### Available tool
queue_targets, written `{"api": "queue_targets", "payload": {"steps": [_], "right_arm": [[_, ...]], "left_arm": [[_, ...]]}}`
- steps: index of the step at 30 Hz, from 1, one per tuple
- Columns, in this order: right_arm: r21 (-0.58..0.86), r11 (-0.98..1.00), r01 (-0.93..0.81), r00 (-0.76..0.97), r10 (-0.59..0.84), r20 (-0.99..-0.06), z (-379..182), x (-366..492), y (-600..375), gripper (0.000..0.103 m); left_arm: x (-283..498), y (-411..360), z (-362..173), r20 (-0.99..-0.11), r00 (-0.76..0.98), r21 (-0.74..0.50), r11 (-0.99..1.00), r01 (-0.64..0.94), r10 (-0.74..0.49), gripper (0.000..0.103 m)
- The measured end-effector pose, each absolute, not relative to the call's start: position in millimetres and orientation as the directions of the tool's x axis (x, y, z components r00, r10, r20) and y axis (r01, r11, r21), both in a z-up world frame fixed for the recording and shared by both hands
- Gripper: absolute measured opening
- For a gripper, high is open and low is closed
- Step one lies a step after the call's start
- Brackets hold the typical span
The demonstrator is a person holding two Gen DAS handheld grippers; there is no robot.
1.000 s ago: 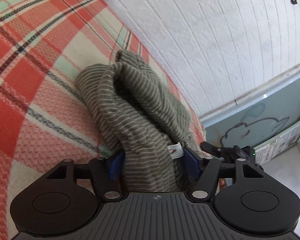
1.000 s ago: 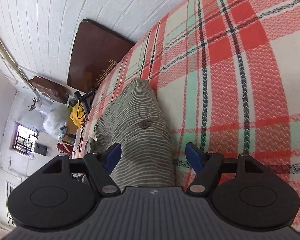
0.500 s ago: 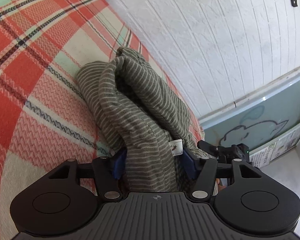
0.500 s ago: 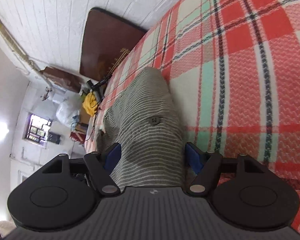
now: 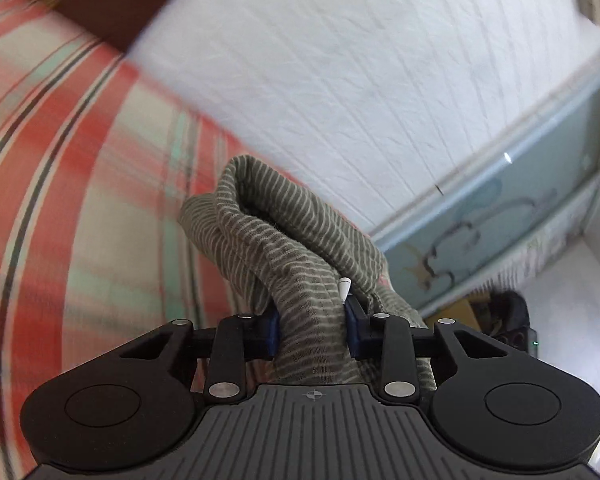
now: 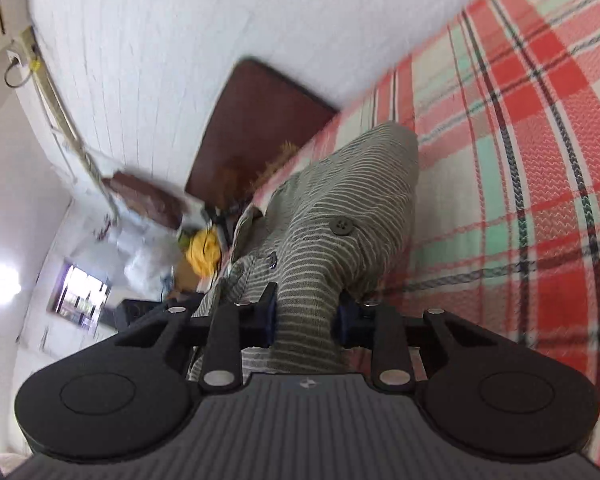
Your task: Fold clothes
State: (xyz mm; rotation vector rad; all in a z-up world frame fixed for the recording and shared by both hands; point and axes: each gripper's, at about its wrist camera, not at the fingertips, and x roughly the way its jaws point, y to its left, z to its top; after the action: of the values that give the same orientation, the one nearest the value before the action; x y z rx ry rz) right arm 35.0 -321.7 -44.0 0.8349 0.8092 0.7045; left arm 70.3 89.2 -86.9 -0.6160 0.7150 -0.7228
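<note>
An olive shirt with thin white stripes [image 5: 288, 248] lies bunched on a red, cream and mint plaid blanket [image 5: 80, 208]. My left gripper [image 5: 312, 330] has a thick fold of it between its blue pads, beside a small white label [image 5: 343, 289]; the jaws are closing and the pads press the cloth. In the right wrist view my right gripper [image 6: 306, 316] pinches another fold of the same shirt [image 6: 340, 216], just below a dark button [image 6: 341, 226]; its jaws are closing too. Both held folds are lifted off the blanket.
A white brick wall [image 5: 340, 80] runs along the bed. A dark brown headboard [image 6: 256, 120] stands at its end, with a yellow bundle [image 6: 204, 250] and white bags on the floor beyond. A pale blue panel with a cartoon drawing [image 5: 500, 224] leans against the wall.
Both grippers have narrowed onto the shirt folds that lay loosely between their pads, and both have risen, pulling the cloth up from the blanket. The views are now motion-blurred.
</note>
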Motion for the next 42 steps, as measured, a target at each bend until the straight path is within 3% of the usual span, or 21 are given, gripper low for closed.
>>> {"api": "queue_targets", "payload": {"steps": [2,4,6,7,10,16,18,21,26,31,36,39,42], "right_arm": [[0.834,0.514,-0.199,0.576,0.750,-0.325,-41,13,-306,0.033],[0.831,0.531,-0.166,0.611,0.717,-0.337,-49,-3,-289,0.041],[0.855,0.503,-0.127,0.575,0.740,-0.349,-68,-8,-265,0.056],[0.862,0.493,-0.116,0.540,0.760,-0.362,-78,-9,-251,0.062],[0.845,0.522,-0.118,0.410,0.800,-0.437,-93,-2,-227,0.062],[0.820,0.506,-0.267,0.370,0.840,-0.398,-61,21,-273,0.064],[0.799,0.510,-0.319,0.389,0.839,-0.381,-45,34,-292,0.068],[0.735,0.535,-0.417,0.427,0.829,-0.361,-23,58,-311,0.074],[0.591,0.616,-0.520,0.421,0.787,-0.450,-15,99,-312,0.083],[0.579,0.656,-0.485,0.348,0.752,-0.560,-44,143,-317,0.083],[0.626,0.631,-0.459,0.270,0.770,-0.578,-63,171,-322,0.083],[0.652,0.597,-0.467,0.190,0.789,-0.585,-72,182,-314,0.083],[0.675,0.579,-0.457,0.121,0.792,-0.598,-85,194,-311,0.083]], "left_arm": [[92,84,-72,-0.387,0.479,-0.646,0.602,0.468,-0.788,0.035],[113,80,-64,-0.433,0.421,-0.591,0.604,0.535,-0.797,0.040],[133,80,-70,-0.521,0.424,-0.532,0.670,0.518,-0.741,0.059],[143,80,-74,-0.561,0.427,-0.503,0.702,0.505,-0.709,0.060],[153,111,-94,-0.616,0.463,-0.544,0.770,0.335,-0.637,0.060],[83,180,-89,-0.577,0.576,-0.590,0.783,0.196,-0.579,0.061],[45,179,-81,-0.553,0.605,-0.595,0.780,0.195,-0.573,0.075],[-5,170,-78,-0.539,0.654,-0.592,0.791,0.155,-0.531,0.088],[-47,161,-108,-0.566,0.692,-0.689,0.719,-0.098,-0.448,0.089],[-44,139,-116,-0.559,0.699,-0.676,0.734,-0.072,-0.446,0.089],[-36,126,-114,-0.523,0.730,-0.702,0.708,-0.076,-0.440,0.092],[-29,116,-120,-0.572,0.734,-0.657,0.740,-0.143,-0.366,0.093],[-25,110,-134,-0.603,0.683,-0.663,0.735,-0.142,-0.412,0.093]]}}
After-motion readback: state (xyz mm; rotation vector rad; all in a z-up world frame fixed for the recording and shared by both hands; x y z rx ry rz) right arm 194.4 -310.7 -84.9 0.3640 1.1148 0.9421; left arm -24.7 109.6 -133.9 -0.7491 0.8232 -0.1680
